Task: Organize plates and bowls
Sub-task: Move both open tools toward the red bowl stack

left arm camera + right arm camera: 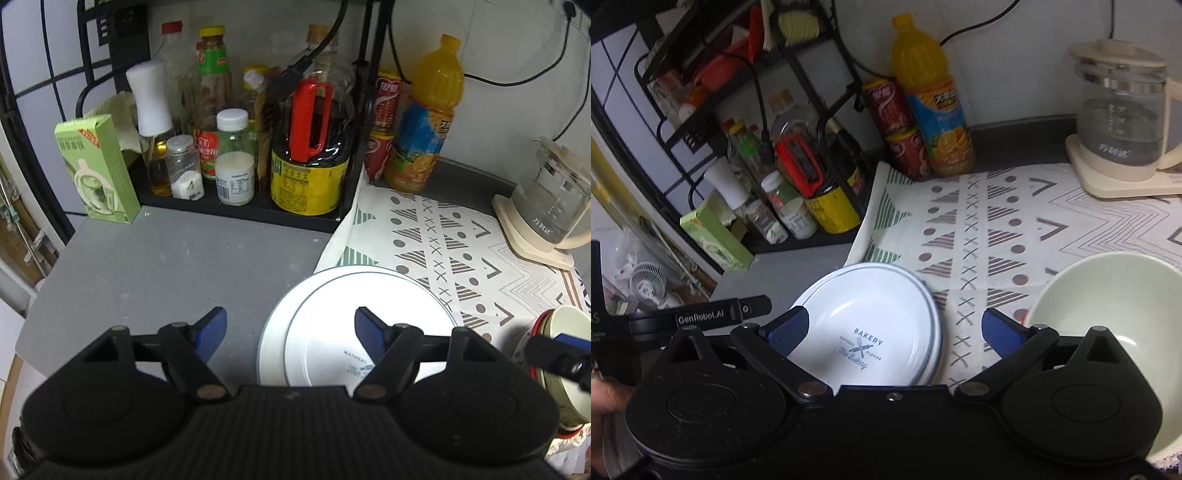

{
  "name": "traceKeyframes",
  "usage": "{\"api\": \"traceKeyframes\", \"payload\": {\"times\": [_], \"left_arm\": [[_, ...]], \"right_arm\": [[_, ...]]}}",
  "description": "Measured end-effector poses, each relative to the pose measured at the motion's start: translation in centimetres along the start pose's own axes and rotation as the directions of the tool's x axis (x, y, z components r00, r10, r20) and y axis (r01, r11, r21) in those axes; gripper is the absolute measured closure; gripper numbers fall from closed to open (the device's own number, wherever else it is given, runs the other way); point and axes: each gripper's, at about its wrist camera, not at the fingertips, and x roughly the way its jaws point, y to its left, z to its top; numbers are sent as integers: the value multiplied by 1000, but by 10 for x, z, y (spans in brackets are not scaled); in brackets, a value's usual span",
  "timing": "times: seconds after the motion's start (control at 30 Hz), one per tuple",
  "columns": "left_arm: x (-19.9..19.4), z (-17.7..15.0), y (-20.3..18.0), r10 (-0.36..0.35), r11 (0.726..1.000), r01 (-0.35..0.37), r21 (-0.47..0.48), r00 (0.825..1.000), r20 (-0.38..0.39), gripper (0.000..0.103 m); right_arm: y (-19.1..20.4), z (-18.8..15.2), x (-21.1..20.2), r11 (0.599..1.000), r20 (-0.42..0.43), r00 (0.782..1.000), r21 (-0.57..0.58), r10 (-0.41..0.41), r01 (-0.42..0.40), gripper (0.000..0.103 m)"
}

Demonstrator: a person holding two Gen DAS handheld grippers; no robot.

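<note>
- Two white plates [871,325] sit stacked, half on the grey surface [166,266], half on the patterned cloth [1015,229].
- One pale green bowl [1115,306] stands on the cloth, empty inside.
- Your left claw [291,332] and right claw [894,330] hang spread above them, gripping nothing.
- The rack [243,210] behind holds bottles.

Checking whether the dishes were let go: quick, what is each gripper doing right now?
Left gripper: open, holding nothing, above the white plates.
Right gripper: open, holding nothing, between the plates and the green bowl.
</note>
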Motion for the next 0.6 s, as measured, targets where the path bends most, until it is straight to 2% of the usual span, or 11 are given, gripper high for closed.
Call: {"api": "traceKeyframes", "payload": {"times": [0.17,0.6], "left_arm": [[-8,-3,-8,-27,1000,27,16,1000,0,29],[-22,-14,-32,-124,992,123,29,992,22,29]], "right_arm": [[-10,2,-20,1000,44,999,9,-23,23,0],[-33,-8,-55,994,88,992,66,-92,86,0]]}}
